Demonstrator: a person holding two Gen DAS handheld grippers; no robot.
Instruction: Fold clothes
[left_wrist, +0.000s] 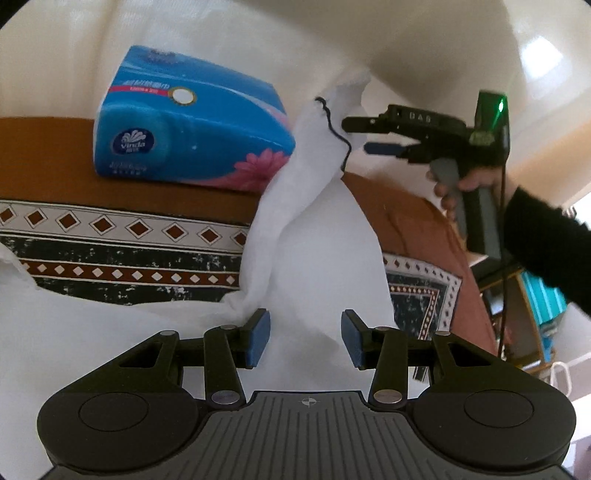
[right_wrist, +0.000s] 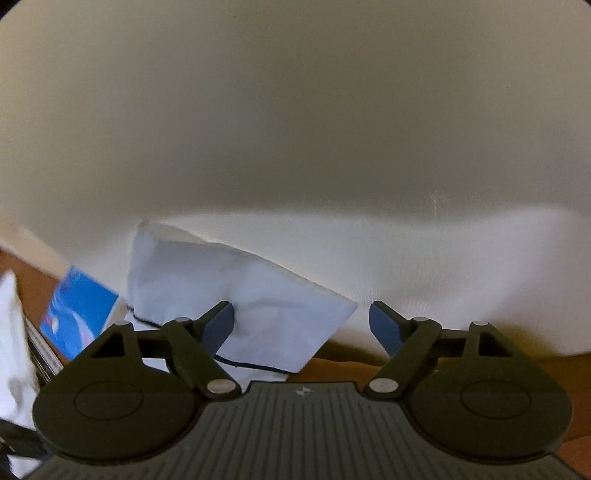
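A white garment (left_wrist: 314, 221) lies on the patterned tablecloth (left_wrist: 122, 229), and one end rises in a ridge against the wall, with a thin dark cord (left_wrist: 334, 123) on it. My left gripper (left_wrist: 306, 339) hovers low over the cloth, jaws apart, and fabric shows in the gap without being pinched. My right gripper (left_wrist: 360, 136) is beside the raised end, held by a hand (left_wrist: 469, 181) in a dark sleeve. In the right wrist view, the right gripper (right_wrist: 303, 325) stands wide open over the garment's corner (right_wrist: 258, 295), which leans on the wall.
A blue tissue pack (left_wrist: 192, 122) (right_wrist: 77, 310) sits on the brown cloth at the back left, touching the garment. The pale wall (right_wrist: 295, 129) rises right behind the table. A shelf with turquoise items (left_wrist: 543, 302) stands off the table's right edge.
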